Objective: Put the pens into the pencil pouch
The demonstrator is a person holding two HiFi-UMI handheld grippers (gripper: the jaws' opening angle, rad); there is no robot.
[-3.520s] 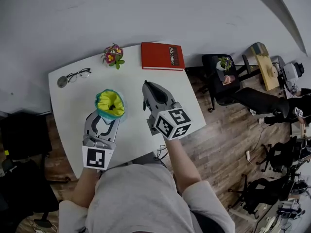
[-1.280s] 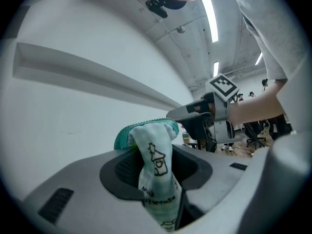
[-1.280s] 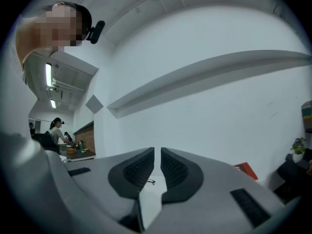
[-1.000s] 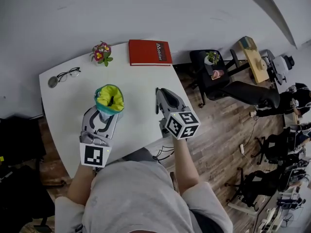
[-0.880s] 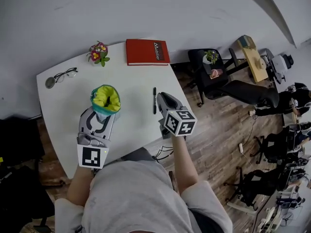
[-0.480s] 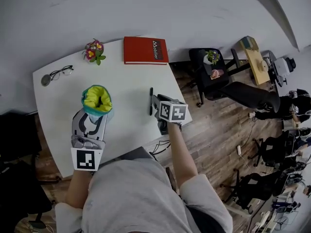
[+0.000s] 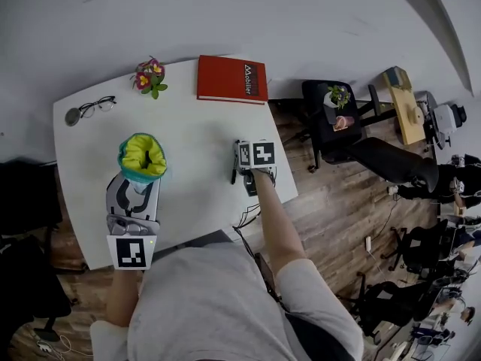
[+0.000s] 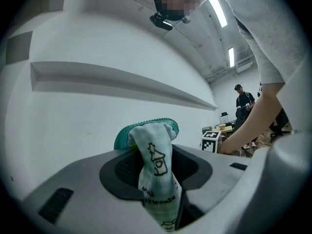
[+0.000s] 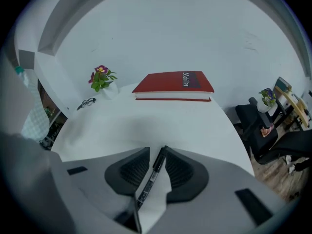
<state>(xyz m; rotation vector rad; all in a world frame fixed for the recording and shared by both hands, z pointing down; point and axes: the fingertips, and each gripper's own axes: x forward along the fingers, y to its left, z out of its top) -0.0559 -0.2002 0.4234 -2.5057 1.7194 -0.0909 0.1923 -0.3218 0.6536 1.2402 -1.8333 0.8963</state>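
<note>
The pencil pouch (image 7: 143, 156) stands upright over the white table (image 7: 188, 119), teal outside with a yellow lining and its mouth gaping upward. My left gripper (image 7: 139, 183) is shut on its lower part; in the left gripper view the pale printed fabric (image 8: 155, 172) is pinched between the pads. A black pen (image 7: 234, 173) lies on the table near the right edge. My right gripper (image 7: 240, 164) is tipped steeply down over it. In the right gripper view the pen (image 9: 152, 174) lies between the open jaws of the right gripper (image 9: 155, 168), with a gap on its left side.
A red book (image 7: 231, 80) lies at the table's far edge, a small flower pot (image 7: 150, 75) to its left, and glasses (image 7: 98, 105) at the far left corner. Office chairs (image 7: 342, 122) stand on the wooden floor right of the table.
My right gripper has dropped and tipped downward onto the pen, so that its marker cube now faces up. The left gripper has kept the pouch in place.
</note>
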